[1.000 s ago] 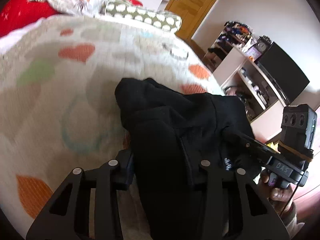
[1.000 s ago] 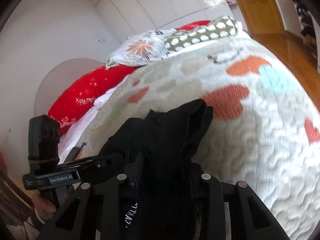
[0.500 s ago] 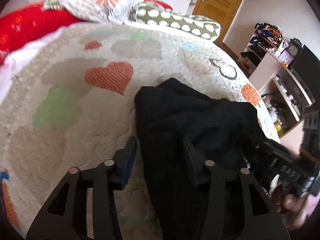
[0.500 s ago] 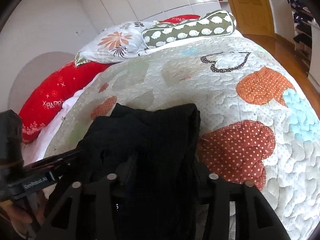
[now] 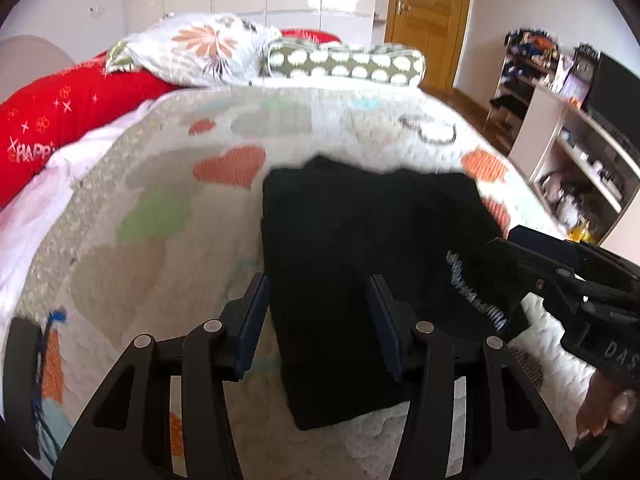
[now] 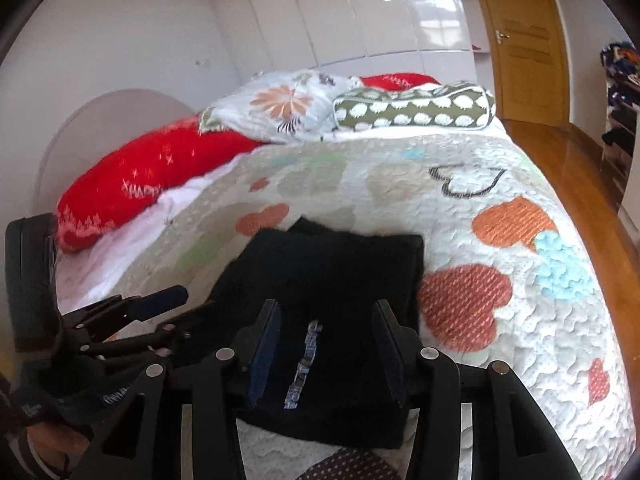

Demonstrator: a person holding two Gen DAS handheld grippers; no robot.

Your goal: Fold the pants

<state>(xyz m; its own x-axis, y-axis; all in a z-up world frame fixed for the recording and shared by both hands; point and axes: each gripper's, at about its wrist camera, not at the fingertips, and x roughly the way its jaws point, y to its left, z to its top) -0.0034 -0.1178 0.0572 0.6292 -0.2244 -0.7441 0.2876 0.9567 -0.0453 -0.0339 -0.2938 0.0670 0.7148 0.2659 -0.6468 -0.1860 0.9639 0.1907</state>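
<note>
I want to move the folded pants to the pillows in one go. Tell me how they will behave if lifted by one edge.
The black pants look soft and floppy: lifted by one edge, the stacked layers would probably sag and unfold. They seem light, a flat bundle that barely dents the quilt. Pushed, they would likely bunch rather than slide on that textured fabric.

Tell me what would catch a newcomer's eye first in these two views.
The folded black fabric pants lie as a dark block in the middle of the pale quilted heart-patterned bedspread, framed by the open left gripper and open right gripper. Behind them, at the head of the bed, a long bright red cushion sits beside a green bolster with white spots.
</note>
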